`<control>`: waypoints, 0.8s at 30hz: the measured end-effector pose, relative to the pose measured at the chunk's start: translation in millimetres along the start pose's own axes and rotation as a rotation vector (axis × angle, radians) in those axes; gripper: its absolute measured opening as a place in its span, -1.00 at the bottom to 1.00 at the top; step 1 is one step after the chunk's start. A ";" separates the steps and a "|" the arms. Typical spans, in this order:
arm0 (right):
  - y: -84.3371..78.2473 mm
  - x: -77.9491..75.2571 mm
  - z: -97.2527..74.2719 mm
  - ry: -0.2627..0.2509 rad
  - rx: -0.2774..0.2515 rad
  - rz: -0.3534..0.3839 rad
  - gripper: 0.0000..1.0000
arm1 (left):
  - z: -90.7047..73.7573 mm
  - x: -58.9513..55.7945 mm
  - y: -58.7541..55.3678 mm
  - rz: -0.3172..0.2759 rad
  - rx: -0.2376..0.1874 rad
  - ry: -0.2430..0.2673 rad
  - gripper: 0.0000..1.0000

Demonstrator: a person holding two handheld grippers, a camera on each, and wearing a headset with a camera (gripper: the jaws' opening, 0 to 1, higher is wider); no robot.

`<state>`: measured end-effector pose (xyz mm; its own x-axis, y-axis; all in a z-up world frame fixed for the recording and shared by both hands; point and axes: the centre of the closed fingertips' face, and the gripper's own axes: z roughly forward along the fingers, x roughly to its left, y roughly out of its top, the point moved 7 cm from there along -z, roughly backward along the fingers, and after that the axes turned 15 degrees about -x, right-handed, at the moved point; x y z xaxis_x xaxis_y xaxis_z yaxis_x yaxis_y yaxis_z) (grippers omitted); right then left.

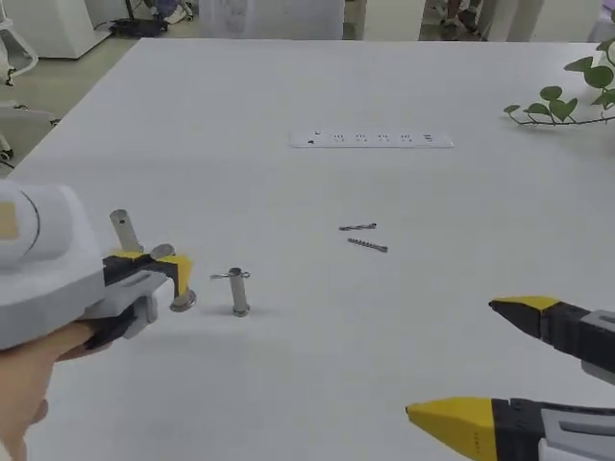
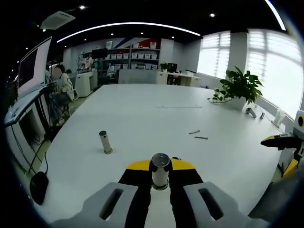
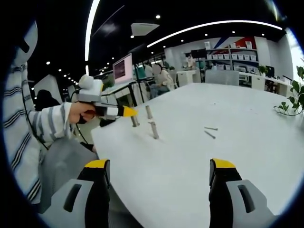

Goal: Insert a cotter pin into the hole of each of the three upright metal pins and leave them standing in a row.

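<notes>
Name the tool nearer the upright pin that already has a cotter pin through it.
Left. The left tool is shut on the neighbouring metal pin, right beside the cottered pin. The right tool hangs open well off to its other side, nearer the person.

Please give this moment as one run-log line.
left gripper: shut on middle pin | right gripper: open | fitted pin: upright, cotter pin in | bare pin: upright | loose cotter pins: two on table

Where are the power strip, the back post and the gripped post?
power strip (image 1: 370,140): head view, middle of its top face.
back post (image 1: 121,232): head view, mid-shaft.
gripped post (image 2: 160,176): left gripper view, shaft just under its top.
</notes>
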<state>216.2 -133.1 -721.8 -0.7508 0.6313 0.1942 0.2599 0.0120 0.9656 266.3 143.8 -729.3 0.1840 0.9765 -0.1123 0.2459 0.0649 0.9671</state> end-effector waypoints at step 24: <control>-10.8 -11.9 -6.8 0.062 0.010 0.010 0.73 | 18.0 -63.0 -42.9 0.082 0.093 -0.068 -0.77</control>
<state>218.2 -146.0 -733.3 -0.7843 0.5821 0.2145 0.2735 0.0141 0.9618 261.3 75.8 -767.8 0.2705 0.9613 -0.0524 0.3137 -0.0365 0.9488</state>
